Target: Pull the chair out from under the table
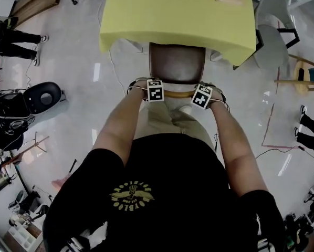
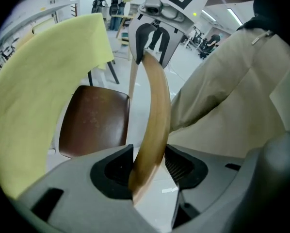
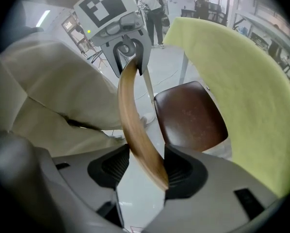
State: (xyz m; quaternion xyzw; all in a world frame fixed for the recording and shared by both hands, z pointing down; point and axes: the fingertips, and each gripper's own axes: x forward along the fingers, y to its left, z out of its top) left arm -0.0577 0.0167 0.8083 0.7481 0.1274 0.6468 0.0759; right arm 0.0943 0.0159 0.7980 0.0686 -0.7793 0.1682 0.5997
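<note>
Status: grasp made, pull judged unfinished. Left hand-held gripper (image 2: 147, 166) and right hand-held gripper (image 3: 142, 166) each pinch the curved tan wooden backrest rail (image 1: 178, 94), one near each end.

The chair with the dark-brown padded seat (image 1: 177, 63) stands directly in front of the person. The far part of its seat lies under the edge of the yellow-cloth-covered worktop (image 1: 173, 9).

Remaining: draw the chair back until the seat clears the cloth.

Appearance: the seat is glossy and faintly speckled, and the rail is thin and bowed.
</note>
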